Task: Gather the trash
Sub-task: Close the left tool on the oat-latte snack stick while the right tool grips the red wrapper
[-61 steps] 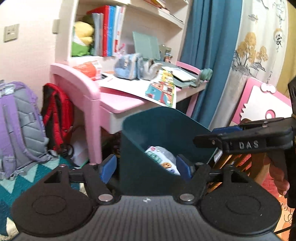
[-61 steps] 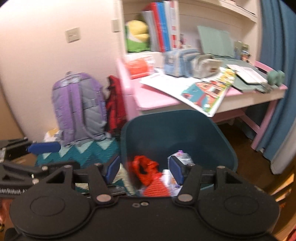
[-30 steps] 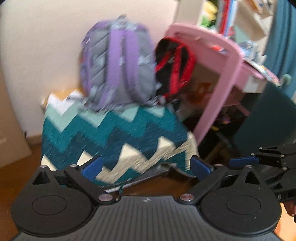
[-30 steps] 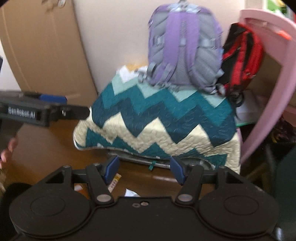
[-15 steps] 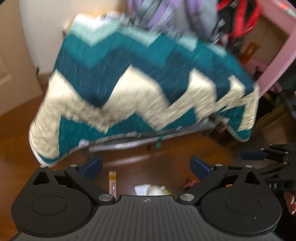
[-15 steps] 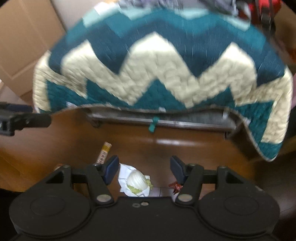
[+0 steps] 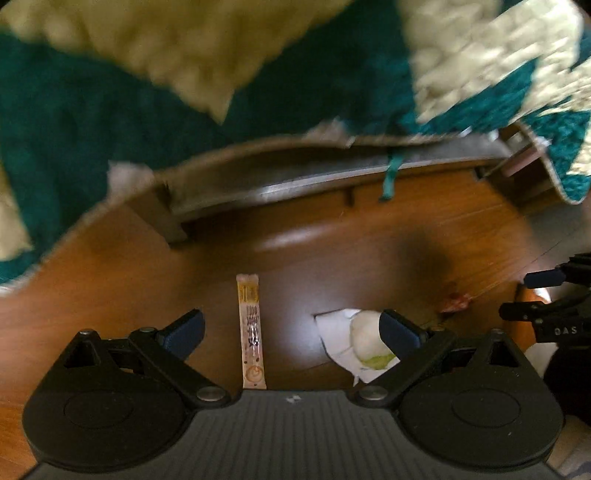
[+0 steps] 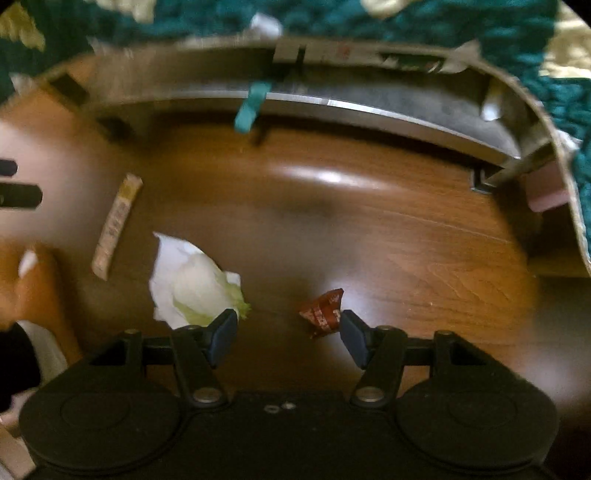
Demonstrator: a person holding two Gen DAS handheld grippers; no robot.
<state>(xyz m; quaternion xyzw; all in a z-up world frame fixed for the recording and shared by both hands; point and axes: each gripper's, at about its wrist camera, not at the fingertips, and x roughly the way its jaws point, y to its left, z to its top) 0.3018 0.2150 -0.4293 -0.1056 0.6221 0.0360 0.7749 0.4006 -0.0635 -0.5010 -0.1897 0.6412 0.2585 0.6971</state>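
You have swung both grippers away from the bin and desk and dropped them toward the floor, so the quilt that filled the views half a second ago now sits at the top edge and the litter lies close under your fingers.

Your left gripper (image 7: 291,328) has its jaws wide apart with nothing between the pads. The slim sachet (image 7: 252,332) lies lengthwise in the gap, nearer the left finger, on the wooden floor (image 7: 332,251). The white tissue with the pale lump (image 7: 364,341) sits partly behind the right finger. Beyond and to the right, the red wrapper (image 7: 455,300) lies just ahead of your right gripper's fingers (image 7: 543,277).

Your right gripper (image 8: 288,334) is also spread and empty. The red wrapper (image 8: 323,310) lies just inside its right finger, slightly ahead of the tips. The tissue (image 8: 195,284) rests against the outside of the left finger, and the sachet (image 8: 116,225) is farther out to the left. Past them, the metal frame rail (image 8: 369,107) runs under the teal-and-cream quilt (image 8: 424,22).

Nothing here is collected yet; each hand looks lined up on one piece, so lowering and closing seems the next step.
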